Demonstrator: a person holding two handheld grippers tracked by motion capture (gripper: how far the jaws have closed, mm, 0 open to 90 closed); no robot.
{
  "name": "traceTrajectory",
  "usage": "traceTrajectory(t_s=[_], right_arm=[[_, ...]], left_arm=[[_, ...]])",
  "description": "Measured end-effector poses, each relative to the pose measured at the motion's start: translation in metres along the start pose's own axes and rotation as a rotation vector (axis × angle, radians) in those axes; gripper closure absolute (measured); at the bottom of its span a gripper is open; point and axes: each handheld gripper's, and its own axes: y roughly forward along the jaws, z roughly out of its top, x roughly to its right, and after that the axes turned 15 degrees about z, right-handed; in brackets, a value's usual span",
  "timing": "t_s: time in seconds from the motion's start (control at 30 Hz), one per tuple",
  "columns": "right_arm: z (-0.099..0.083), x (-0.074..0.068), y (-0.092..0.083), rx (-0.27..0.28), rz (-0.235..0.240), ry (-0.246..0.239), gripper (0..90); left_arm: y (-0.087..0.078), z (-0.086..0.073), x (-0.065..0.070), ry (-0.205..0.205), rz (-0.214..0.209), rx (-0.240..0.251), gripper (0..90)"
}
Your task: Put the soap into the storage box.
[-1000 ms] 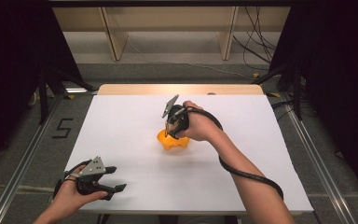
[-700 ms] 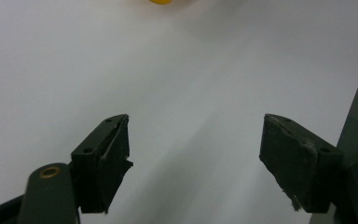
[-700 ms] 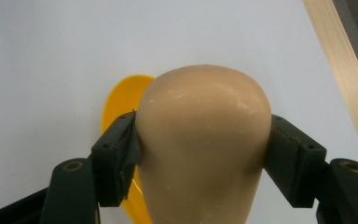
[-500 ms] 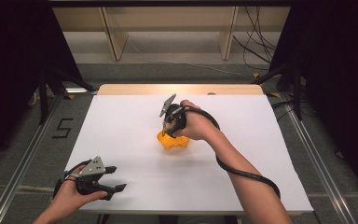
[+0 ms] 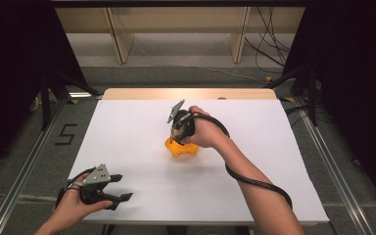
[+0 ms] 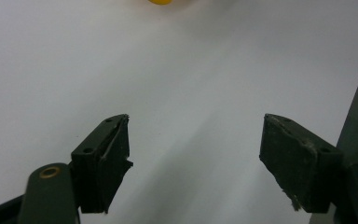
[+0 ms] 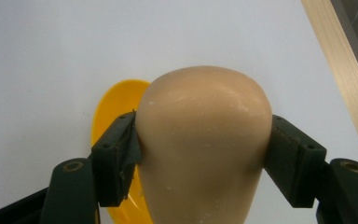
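Over the yellow bowl [image 7: 114, 121], our right gripper [image 7: 203, 140] clasps a beige egg-shaped piece [image 7: 203, 140], which we should lower centred before releasing.

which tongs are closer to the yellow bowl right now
Right. The right tongs hang directly over the yellow bowl at mid-table, clamped on a beige rounded object. The left tongs sit open and empty near the table's front left edge, well away from it.
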Motion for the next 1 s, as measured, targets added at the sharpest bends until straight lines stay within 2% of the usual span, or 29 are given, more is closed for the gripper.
traceTrajectory(t_s=[0.27, 0.3, 0.33, 0.6, 0.7, 0.73, 0.87, 0.9, 1.0], right_arm=[[-0.0021, 0.0015, 0.0026, 0.012, -0.004, 0.005, 33.4], [-0.0023, 0.0009, 0.0030, 0.011, -0.010, 0.021, 33.4], [-0.0024, 0.0019, 0.0037, 0.016, -0.007, 0.006, 33.4], [-0.0032, 0.0013, 0.0051, 0.018, -0.012, 0.001, 33.4], [-0.0041, 0.0009, 0.0034, 0.012, -0.013, -0.001, 33.4], [-0.0043, 0.0004, 0.0030, 0.012, -0.014, 0.004, 33.4], [-0.0049, -0.0012, 0.0024, 0.000, -0.024, -0.005, 33.4], [-0.0049, -0.0021, 0.0021, -0.003, -0.014, -0.012, 33.4], [-0.0049, -0.0037, 0.0012, -0.013, -0.021, -0.020, 33.4]], left_arm=[[-0.0005, 0.0003, -0.0001, 0.006, 0.004, -0.003, 23.9], [-0.0004, 0.0002, -0.0001, 0.003, 0.003, 0.001, 23.9], [-0.0004, 0.0001, 0.0000, 0.000, 0.002, 0.001, 23.9], [-0.0001, 0.0000, 0.0007, -0.005, 0.003, -0.003, 23.9], [-0.0002, 0.0002, -0.0003, 0.007, 0.004, -0.003, 23.9], [-0.0001, 0.0000, 0.0007, -0.006, 0.004, -0.002, 23.9], [-0.0004, 0.0000, 0.0002, 0.002, 0.008, -0.018, 23.9], [0.0001, -0.0001, 0.0014, -0.017, 0.005, -0.013, 23.9], [0.0005, -0.0001, 0.0015, -0.019, 0.003, -0.013, 23.9]])
